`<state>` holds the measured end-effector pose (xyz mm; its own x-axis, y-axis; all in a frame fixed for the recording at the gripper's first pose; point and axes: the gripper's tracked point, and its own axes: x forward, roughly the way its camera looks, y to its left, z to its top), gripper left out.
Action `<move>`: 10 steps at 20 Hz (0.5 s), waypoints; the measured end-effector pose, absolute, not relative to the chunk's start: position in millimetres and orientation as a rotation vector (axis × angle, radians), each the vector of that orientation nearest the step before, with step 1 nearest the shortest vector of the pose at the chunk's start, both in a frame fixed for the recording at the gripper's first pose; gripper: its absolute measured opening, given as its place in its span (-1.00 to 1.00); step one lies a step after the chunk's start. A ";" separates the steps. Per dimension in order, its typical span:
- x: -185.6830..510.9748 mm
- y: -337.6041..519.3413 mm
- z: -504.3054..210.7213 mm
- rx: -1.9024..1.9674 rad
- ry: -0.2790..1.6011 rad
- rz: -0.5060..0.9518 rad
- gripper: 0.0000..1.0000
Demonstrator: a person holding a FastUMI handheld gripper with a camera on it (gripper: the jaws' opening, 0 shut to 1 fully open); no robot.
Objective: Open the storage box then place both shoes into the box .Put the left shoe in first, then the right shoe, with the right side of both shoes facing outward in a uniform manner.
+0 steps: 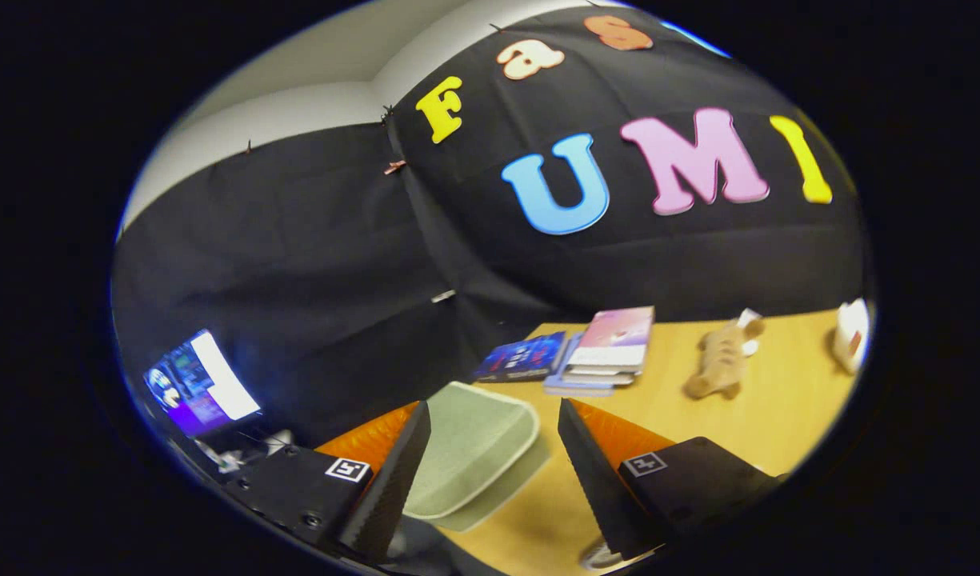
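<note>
Lying between spread tool (490, 472) fingers: pale-green shoe (474, 452).

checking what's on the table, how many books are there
At least 4: one dark book lying flat beyond the gripper, and a stack of about three beside it, pink-covered one on top. The blurred stack may hide more.

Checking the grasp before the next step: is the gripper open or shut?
Open. The gripper has its fingers spread apart, with a pale green shoe sole lying between them, neither finger visibly pressing it.
</note>
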<state>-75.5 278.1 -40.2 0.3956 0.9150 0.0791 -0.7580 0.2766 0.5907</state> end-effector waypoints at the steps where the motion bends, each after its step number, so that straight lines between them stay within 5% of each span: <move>1: -82.9 290.9 -49.9 0.662 0.378 1.209 0.95; 10: -112.9 368.4 -134.8 1.034 0.939 1.440 0.95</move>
<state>-112.9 368.4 -134.8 -0.0442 0.9938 0.1017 -0.3082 -0.1104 0.9449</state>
